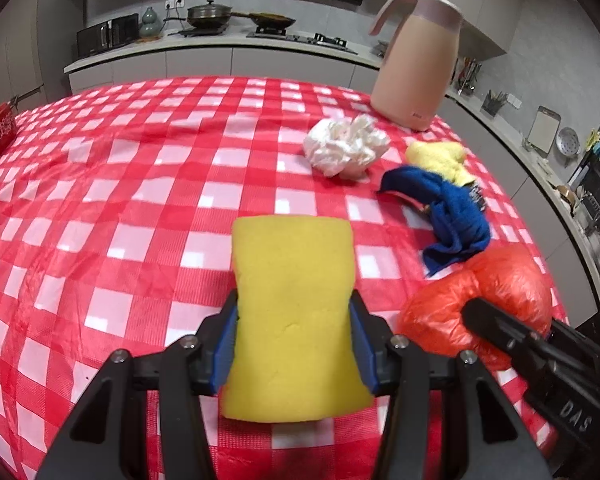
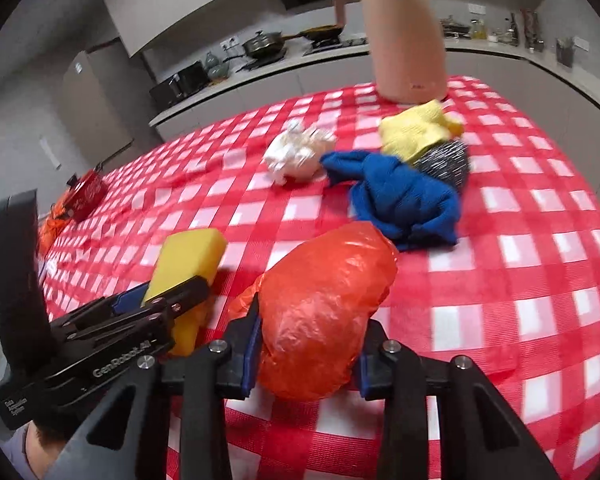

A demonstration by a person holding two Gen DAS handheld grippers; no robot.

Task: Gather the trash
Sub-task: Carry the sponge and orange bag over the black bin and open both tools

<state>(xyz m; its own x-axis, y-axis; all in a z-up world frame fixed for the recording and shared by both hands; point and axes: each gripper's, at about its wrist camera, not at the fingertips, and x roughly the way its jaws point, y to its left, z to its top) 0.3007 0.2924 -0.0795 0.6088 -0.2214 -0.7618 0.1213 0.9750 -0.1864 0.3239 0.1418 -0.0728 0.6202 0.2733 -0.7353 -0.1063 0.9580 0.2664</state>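
My left gripper [image 1: 294, 334] is shut on a yellow sponge [image 1: 294, 308], held just above the red checked tablecloth [image 1: 120, 200]. It also shows in the right wrist view [image 2: 188, 260] at the left. My right gripper [image 2: 308, 344] is shut on a crumpled orange plastic bag [image 2: 324, 304], also seen in the left wrist view [image 1: 480, 300] at the lower right. A crumpled white paper ball [image 1: 346, 146] lies further back, also in the right wrist view [image 2: 298, 152]. A blue cloth [image 2: 400, 196] and a yellow cloth [image 2: 418, 128] lie beside it.
A tall pink jug [image 1: 416, 64] stands at the table's far right. A grey striped scrubber [image 2: 444, 160] lies under the yellow cloth. A red box [image 2: 86, 194] sits at the far left edge. A kitchen counter [image 1: 220, 46] runs behind the table.
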